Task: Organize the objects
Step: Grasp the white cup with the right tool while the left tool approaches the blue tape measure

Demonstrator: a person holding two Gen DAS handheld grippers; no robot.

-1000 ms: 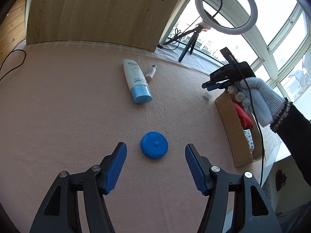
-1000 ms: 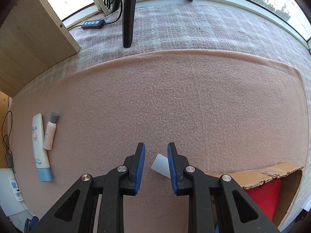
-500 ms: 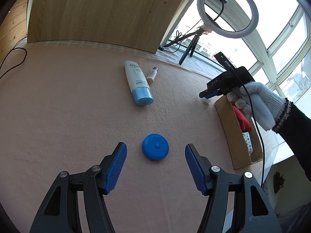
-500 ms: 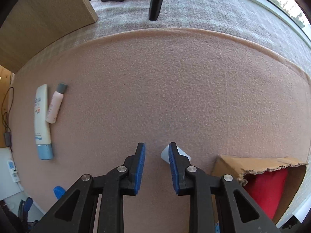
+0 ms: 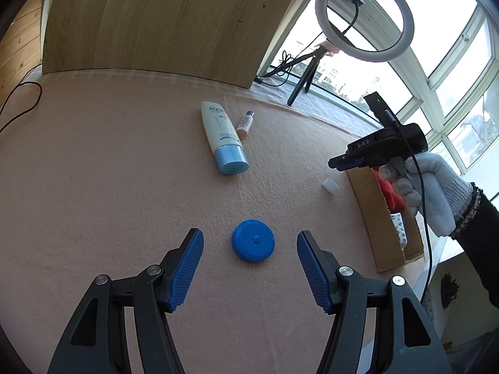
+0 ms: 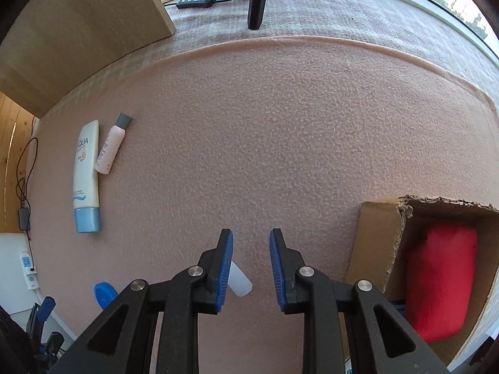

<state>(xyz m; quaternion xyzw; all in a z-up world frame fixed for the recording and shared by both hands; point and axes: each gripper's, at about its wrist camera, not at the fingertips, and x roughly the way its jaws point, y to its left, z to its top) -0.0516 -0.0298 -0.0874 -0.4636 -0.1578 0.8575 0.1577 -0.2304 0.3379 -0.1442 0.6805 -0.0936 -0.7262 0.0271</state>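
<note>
A round blue lid (image 5: pixel 253 244) lies flat on the pink blanket, just ahead of my left gripper (image 5: pixel 249 244), which is open with a wide gap. A white sunscreen tube with a blue cap (image 5: pixel 222 138) and a small pink bottle (image 5: pixel 244 124) lie side by side farther off. My right gripper (image 6: pixel 251 249) is open and hovers above the blanket; a small white cap (image 6: pixel 239 282) lies below, near its left finger. In the left wrist view the right gripper (image 5: pixel 338 164) is held by a gloved hand (image 5: pixel 430 187) above the white cap (image 5: pixel 330 184).
An open cardboard box (image 6: pixel 380 227) at the right holds a red pouch (image 6: pixel 439 277); the box (image 5: pixel 371 208) also holds a small printed packet. A wooden panel (image 5: pixel 162 15) stands at the back. A ring light on a tripod (image 5: pixel 363 15) and a power strip (image 6: pixel 196 1) stand beyond the blanket.
My right gripper has opened wider and swung left over the blanket, so the white cap now lies under its left finger and the box shows more. The left gripper has barely moved.
</note>
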